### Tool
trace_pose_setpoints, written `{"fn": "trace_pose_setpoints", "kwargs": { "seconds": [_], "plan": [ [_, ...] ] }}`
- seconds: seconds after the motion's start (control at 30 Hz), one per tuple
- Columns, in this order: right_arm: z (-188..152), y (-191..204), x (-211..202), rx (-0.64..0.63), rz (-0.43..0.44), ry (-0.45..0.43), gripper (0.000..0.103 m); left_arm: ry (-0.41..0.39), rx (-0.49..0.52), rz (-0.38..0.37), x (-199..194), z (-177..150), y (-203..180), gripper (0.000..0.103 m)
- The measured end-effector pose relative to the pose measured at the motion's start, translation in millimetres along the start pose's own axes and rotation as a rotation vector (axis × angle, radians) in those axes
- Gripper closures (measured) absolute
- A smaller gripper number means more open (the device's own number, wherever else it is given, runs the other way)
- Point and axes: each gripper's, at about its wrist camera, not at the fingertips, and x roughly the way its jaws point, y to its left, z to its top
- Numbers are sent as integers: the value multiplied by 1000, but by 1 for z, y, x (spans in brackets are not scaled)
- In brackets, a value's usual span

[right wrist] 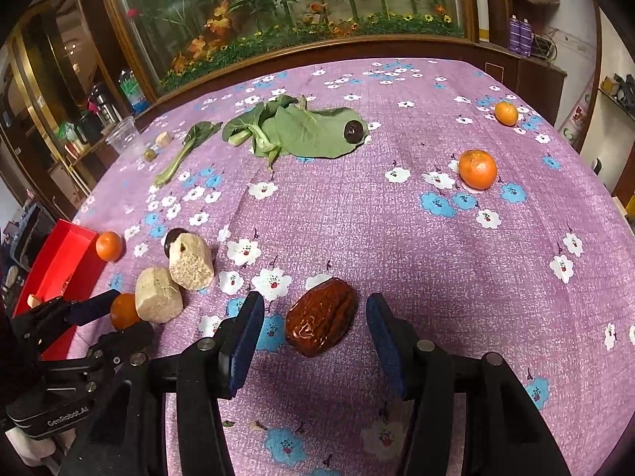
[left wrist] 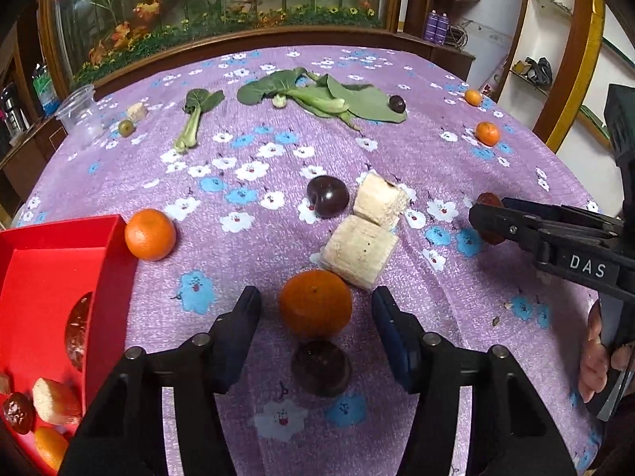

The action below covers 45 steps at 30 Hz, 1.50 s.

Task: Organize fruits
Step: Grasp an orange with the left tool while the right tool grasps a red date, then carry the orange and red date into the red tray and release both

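Observation:
My left gripper is open around an orange tangerine on the purple cloth; a dark plum lies just behind it, nearer the camera. My right gripper is open around a brown dried date; it also shows in the left wrist view. The red tray at the left holds a date, a pale chunk and a tangerine. Another tangerine sits beside the tray. Two more tangerines lie at the far right.
Two pale cut chunks and a dark plum lie mid-table. Green leafy vegetables with a plum on them lie at the back. A clear plastic cup, a small green fruit and a small chunk are at the back left.

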Motion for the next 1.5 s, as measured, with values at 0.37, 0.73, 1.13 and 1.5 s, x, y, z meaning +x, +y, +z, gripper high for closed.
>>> {"fn": "trace_pose_setpoints", "kwargs": {
  "seconds": [0.37, 0.73, 1.13, 1.5],
  "plan": [
    [-5, 8, 3, -40, -55, -25, 50, -36, 11, 44, 0, -3, -4, 70],
    [-7, 0, -3, -1, -28, -28, 70, -54, -51, 16, -16, -8, 6, 72],
    [-21, 23, -59, -16, 66, -86, 70, -172, -142, -18, -93, -37, 18, 72],
    [-42, 74, -99, -82, 148, -113, 69, -253, -276, 14, -148, -74, 58, 72]
  ]
}}
